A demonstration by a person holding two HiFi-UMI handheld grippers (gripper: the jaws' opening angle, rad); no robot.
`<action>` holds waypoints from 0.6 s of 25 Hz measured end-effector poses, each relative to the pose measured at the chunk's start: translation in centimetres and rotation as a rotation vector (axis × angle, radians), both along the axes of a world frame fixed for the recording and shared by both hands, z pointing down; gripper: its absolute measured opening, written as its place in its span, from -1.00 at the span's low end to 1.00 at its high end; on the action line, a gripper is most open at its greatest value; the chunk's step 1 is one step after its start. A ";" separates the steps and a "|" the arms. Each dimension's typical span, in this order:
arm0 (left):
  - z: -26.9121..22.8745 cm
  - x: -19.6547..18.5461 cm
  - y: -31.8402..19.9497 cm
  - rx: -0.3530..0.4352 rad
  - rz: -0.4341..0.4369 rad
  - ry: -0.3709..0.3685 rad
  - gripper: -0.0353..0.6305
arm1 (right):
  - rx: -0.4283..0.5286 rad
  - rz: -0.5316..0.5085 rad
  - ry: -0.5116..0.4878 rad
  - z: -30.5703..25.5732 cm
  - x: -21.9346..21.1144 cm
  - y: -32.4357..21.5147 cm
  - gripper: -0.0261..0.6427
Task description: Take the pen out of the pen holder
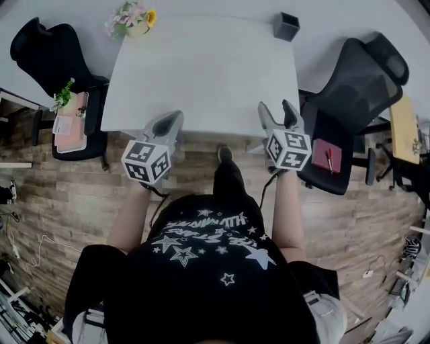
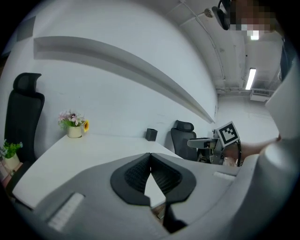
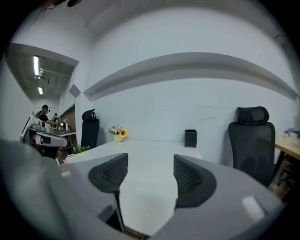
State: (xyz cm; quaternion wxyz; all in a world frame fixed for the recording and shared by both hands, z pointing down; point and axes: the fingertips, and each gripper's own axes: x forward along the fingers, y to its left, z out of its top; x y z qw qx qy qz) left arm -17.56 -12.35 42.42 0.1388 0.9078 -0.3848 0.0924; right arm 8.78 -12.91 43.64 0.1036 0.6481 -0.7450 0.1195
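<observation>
Closest under the head camera is a black star-printed shirt [image 1: 208, 269], and beyond it both grippers hang over the near edge of the white table [image 1: 201, 74]. The left gripper [image 1: 175, 118] is clenched, its dark pads pressed tip to tip with nothing between them. The right gripper [image 1: 277, 109] is released, jaws well apart and empty, with only bare tabletop showing through the gap. The black pen holder [image 1: 285, 27] stands at the far right corner of the table, well apart from both grippers. A small flower pot [image 1: 134, 20] sits at the far left corner. I cannot make out the pen in any view, since nothing shows above the holder's rim. I judge the task to be at its very start, with the reach not yet made. Next I would carry the right gripper across to the far right corner and bring it down over the holder's mouth. Once there I would look for the pen, pinch it near the top and draw it straight up, freeing the left gripper's jaws first if the holder needs steadying.
</observation>
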 end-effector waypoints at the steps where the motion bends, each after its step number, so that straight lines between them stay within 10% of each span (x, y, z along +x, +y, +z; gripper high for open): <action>1: -0.2 0.4 -1.2 0.005 -0.012 -0.004 -0.87 | 0.005 -0.004 -0.004 -0.2 0.7 -1.4 0.00; 15: -2.0 9.3 -15.7 0.044 -0.122 -0.095 -0.87 | 0.035 -0.090 -0.032 -2.4 10.4 -19.4 0.00</action>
